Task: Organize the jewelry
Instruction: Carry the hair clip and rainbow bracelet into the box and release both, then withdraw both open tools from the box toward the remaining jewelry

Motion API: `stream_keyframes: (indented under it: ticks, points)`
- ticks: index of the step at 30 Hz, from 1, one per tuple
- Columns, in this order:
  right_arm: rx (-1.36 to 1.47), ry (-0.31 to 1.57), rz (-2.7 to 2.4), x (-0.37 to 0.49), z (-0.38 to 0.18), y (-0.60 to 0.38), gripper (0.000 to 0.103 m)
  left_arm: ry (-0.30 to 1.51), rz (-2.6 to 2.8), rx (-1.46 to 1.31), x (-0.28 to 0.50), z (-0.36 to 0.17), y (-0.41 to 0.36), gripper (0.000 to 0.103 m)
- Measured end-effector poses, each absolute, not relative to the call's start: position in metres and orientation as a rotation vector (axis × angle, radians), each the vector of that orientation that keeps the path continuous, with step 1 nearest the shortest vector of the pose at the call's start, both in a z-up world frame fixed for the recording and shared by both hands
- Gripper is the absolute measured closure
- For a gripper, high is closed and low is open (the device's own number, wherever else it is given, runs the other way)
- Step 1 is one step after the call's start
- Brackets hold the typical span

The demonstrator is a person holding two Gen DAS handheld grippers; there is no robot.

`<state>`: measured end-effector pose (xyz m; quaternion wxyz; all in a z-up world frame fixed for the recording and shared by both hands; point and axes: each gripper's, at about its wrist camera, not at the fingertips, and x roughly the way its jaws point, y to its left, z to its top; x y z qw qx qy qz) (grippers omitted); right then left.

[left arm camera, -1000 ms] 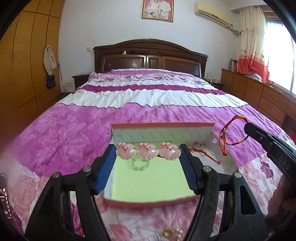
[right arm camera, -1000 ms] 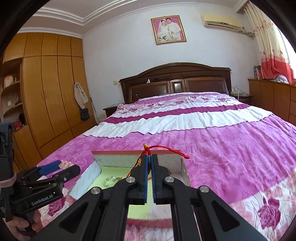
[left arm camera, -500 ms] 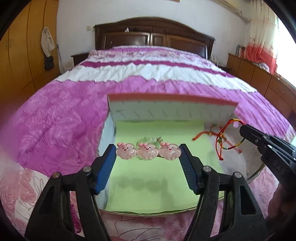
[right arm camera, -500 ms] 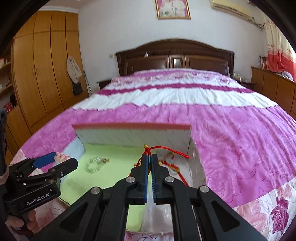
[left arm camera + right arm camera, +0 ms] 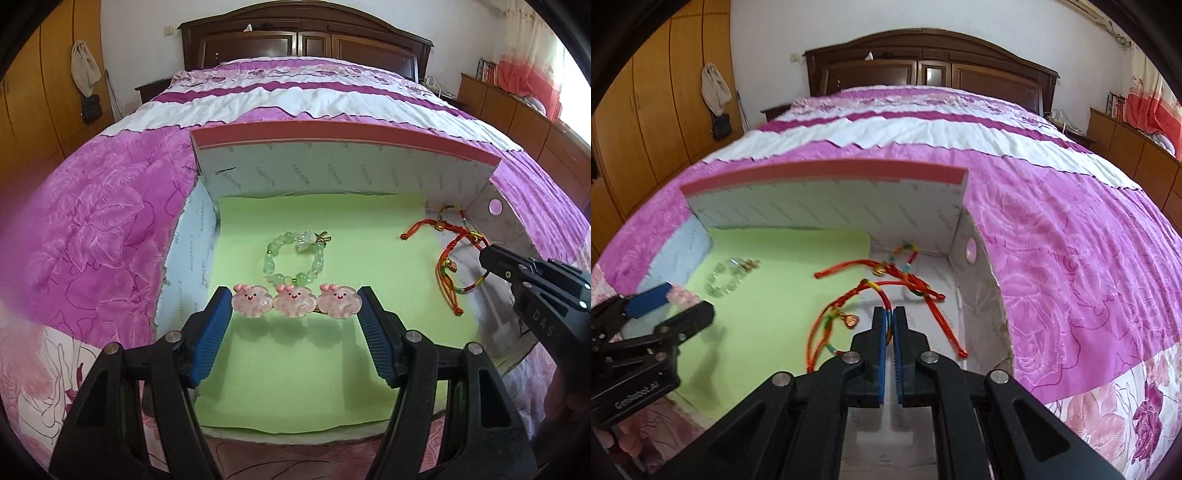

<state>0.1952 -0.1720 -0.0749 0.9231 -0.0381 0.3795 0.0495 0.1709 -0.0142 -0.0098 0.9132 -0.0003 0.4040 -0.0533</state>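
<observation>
My left gripper (image 5: 295,306) is shut on a pink hair clip with three piggy faces (image 5: 295,300), held over the green liner (image 5: 314,354) of an open box (image 5: 332,138). A green bead bracelet (image 5: 295,258) lies on the liner just beyond the clip. My right gripper (image 5: 889,314) is shut on a red multicoloured cord bracelet (image 5: 846,310) with a copper charm, low inside the box's right side. It also shows in the left wrist view (image 5: 452,280). Another red cord bracelet (image 5: 886,271) lies in the box's far right corner.
The box (image 5: 827,175) sits on a bed with a pink and white floral quilt (image 5: 1071,240). A dark wooden headboard (image 5: 931,59) is at the far end. Wooden wardrobes (image 5: 646,122) stand at the left, low cabinets (image 5: 517,114) at the right.
Both grippers have moved forward and down into the box. The cord bracelet has come down near the box floor, and the clip now hangs low over the liner near the bead bracelet.
</observation>
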Motion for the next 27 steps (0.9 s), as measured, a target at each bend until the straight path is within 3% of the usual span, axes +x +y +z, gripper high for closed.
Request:
stream_keyframes:
  ticks: [22,24,27]
  points:
    - [-0.106,0.842,0.052,0.199,-0.079,-0.187,0.100,0.889,-0.119,0.054,0.172,-0.011,-0.024,0.041]
    - [-0.092,0.840,0.063,0.197,-0.076,-0.187,0.098,0.895,-0.130,0.037,0.171,-0.009,-0.022,0.041]
    - [-0.058,0.830,0.104,0.189,-0.068,-0.188,0.085,0.903,-0.153,-0.023,0.170,-0.005,-0.016,0.041]
